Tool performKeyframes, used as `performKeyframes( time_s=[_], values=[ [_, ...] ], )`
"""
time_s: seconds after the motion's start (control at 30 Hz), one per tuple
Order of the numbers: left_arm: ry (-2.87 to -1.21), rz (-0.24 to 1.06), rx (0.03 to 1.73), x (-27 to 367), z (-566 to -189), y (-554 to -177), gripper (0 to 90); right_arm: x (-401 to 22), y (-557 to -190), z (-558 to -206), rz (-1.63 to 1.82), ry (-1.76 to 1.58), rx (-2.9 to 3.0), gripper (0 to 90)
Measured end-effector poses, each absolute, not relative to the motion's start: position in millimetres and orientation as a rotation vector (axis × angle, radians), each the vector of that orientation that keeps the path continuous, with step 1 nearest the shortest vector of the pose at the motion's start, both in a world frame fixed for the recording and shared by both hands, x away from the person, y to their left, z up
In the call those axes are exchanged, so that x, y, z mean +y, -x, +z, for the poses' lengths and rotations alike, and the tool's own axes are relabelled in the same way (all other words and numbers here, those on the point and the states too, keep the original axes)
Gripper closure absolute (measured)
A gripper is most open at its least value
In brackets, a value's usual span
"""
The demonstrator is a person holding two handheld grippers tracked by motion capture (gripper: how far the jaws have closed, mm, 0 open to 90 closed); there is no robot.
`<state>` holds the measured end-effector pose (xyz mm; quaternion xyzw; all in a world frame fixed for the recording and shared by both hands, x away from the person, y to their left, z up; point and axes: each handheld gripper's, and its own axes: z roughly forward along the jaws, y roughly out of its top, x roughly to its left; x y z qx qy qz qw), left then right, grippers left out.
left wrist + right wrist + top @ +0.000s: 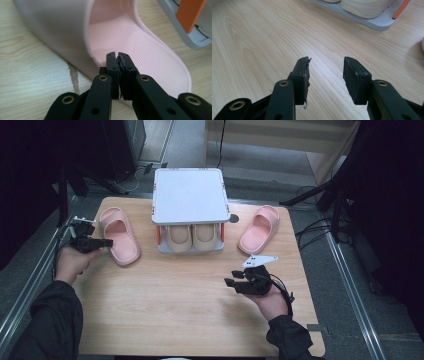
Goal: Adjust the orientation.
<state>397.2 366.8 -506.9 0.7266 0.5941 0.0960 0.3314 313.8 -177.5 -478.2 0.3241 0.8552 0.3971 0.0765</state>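
Left gripper (117, 56) closed empty beside pink slipper (119, 235) left of shoe rack (190, 195); slipper may be shoved, not gripped. Right gripper (325, 66) held apart, idle.

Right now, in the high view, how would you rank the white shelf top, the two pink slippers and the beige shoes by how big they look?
1. White shelf top, clearly largest.
2. Left pink slipper and right pink slipper: look alike, so no ranking between them.
3. Beige shoes: mostly hidden under the shelf, so the true size is unsure.

Light wooden table (175, 310) on grey floor (350, 285), dark surroundings.
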Motion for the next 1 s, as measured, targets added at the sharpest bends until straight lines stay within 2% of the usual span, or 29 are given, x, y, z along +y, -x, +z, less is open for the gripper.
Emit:
performKeyframes(
  time_s=[0.37,0.43,0.6,0.67,0.83,1.0],
  values=[
    [-1.839,0.254,1.572,387,-495,-382,84.2,-172,-317,-478,1.193,-0.960,2.580,56.9],
    [-1.828,0.275,1.587,392,-491,-379,79.2,-171,-318,-478,1.193,-0.956,2.585,56.9],
    [-1.826,0.308,1.631,397,-492,-382,59.3,-169,-319,-479,1.184,-0.956,2.594,56.6],
    [-1.823,0.313,1.642,396,-494,-386,54.9,-169,-319,-479,1.179,-0.952,2.595,56.4],
    [-1.816,0.295,1.662,397,-503,-399,49.0,-170,-320,-480,1.175,-0.971,2.586,56.0],
    [-1.829,0.301,1.664,393,-504,-410,47.0,-173,-320,-481,1.159,-0.995,2.583,55.5]
  ],
)
